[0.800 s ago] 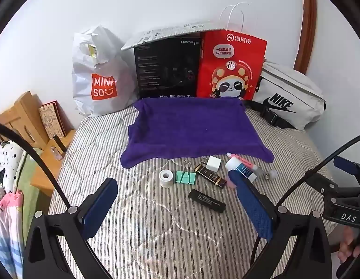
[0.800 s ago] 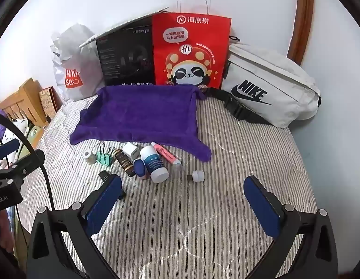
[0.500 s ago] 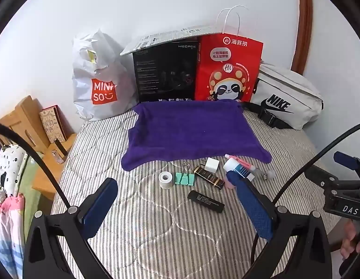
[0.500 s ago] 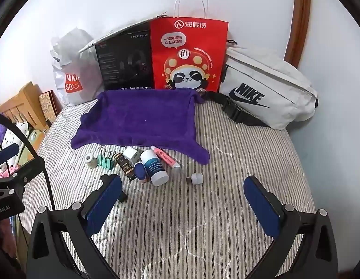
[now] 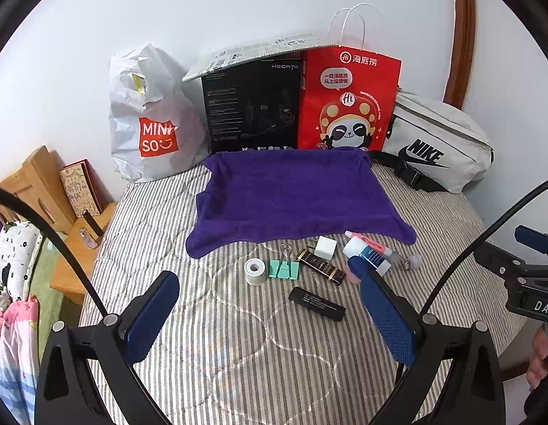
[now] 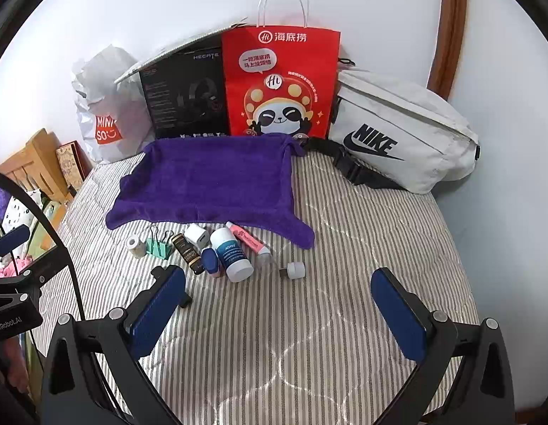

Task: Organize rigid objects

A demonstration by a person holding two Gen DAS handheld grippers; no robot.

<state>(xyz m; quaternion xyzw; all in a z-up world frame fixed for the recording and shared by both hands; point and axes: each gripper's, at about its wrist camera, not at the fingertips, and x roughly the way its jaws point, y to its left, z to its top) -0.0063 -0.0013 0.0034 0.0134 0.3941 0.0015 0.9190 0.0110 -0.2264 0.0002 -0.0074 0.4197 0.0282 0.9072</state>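
pulled back and tilted up a little since the earlier frames, so more wall shows above the bags and the small items sit lower on the bed. left gripper [image 5: 270,304] spread wide, holding nothing, hovering over the grey-and-white striped quilt [image 5: 238,354]; right gripper [image 6: 279,301] likewise gaping and empty. flat purple terry towel [image 5: 291,198] spread on the quilt, bare on top. just in front of its near edge, a loose row: small white tape roll [image 5: 255,271], mint-green binder clip [image 5: 284,269] touching it, black-and-gold rectangular tube [image 5: 320,266], white cube charger plug [image 5: 325,248], white bottle with blue label [image 6: 232,254], dark blue capped stick [image 6: 210,260] beside it, pink tube [image 6: 246,239] and small white round-capped usb plug [image 6: 293,270] apart to the right. black rectangular bar [image 5: 317,303] lying alone, nearer than the row. behind the towel, against the wall: white plastic miniso bag [image 5: 146,120], black hecate box [image 5: 252,106], red paper panda bag [image 5: 348,102], white nike waist bag [image 5: 437,145].
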